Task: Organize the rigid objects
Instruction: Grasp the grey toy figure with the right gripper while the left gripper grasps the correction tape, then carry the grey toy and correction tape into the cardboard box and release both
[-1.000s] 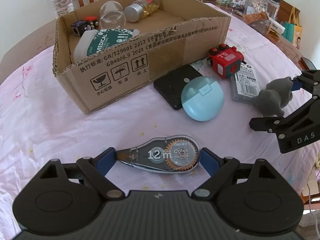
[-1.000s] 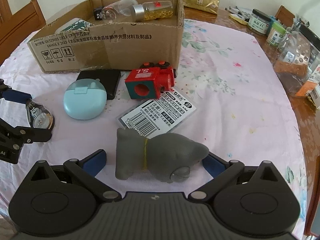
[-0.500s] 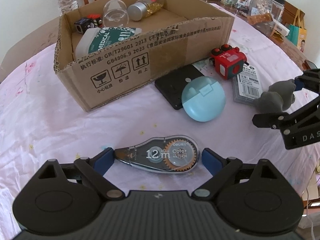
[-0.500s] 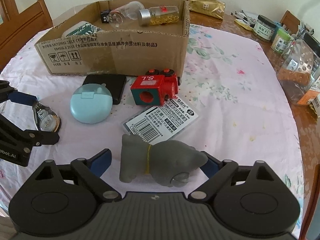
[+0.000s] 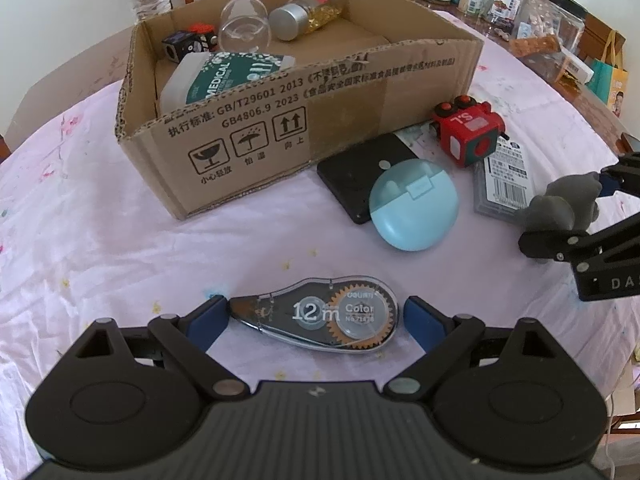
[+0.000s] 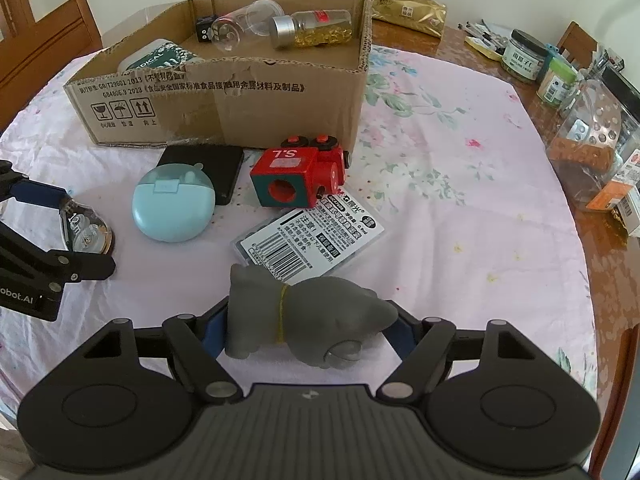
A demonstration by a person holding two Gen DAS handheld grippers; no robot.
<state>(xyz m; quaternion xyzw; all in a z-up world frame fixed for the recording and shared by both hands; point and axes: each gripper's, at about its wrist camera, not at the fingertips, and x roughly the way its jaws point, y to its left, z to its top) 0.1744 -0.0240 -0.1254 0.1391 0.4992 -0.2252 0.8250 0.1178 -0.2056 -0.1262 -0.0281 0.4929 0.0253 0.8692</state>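
Clear plastic sits between my left claw's (image 5: 316,314) blue fingers: the correction tape roller (image 5: 320,316) lies flat on the pink tablecloth (image 5: 100,232), its narrow tip touching the left pad, while a thin gap shows at its round end by the right pad, so I cannot tell if the grip has closed. My right claw (image 6: 310,330) spans the grey rubber animal toy (image 6: 304,320) lengthwise, both pads pressed to its ends, holding it just above the cloth.

Ahead of the roller the cloth lies bare up to the cardboard box (image 5: 280,132), whose near wall stands upright with a ragged top edge. Inside it are a white medical bottle (image 5: 208,76), a clear glass (image 5: 244,28), a jar of gold capsules (image 5: 308,18) and a small black cube (image 5: 184,42); the right half of its floor is bare.

Against the box's near wall lie a black flat case (image 5: 352,176), with a pale blue round case (image 5: 414,206) overlapping its corner, then a red toy train (image 6: 300,178) and a clear labelled packet (image 6: 312,236). The packet's near edge lies just behind the grey toy. To my right, pink cloth runs bare to the table's wooden rim (image 6: 616,280).
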